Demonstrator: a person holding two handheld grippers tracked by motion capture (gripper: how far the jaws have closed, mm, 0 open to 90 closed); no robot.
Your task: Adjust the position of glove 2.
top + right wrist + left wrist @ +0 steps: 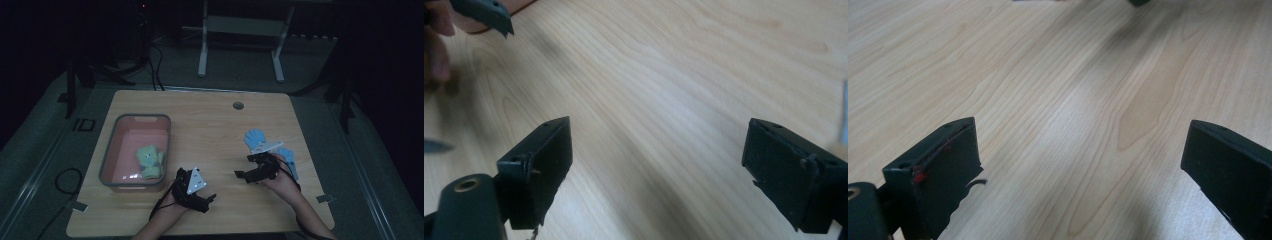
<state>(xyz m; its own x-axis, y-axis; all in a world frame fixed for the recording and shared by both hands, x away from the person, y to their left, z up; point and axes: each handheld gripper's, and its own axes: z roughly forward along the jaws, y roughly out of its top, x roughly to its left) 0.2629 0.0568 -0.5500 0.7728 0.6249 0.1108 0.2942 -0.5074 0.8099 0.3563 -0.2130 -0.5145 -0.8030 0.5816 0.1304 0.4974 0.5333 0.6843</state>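
Observation:
A pink bin with a grey rim (112,145) stands at the left of the wooden table (210,120). A pale green soft item (150,161) lies inside it. Two light blue gloves lie at the right, one (255,138) just beyond my right gripper and one (289,159) beside the hand. My left gripper (206,194) hovers close to the bin's near right corner, open, jaws wide apart over bare wood (1073,125). My right gripper (244,166) points left toward it, open too, nothing between its jaws (659,165).
A round cable hole (238,105) sits near the table's far edge. A white frame's legs (240,45) stand on the dark floor behind. In the right gripper view the other gripper's jaw (486,15) and a hand show at top left.

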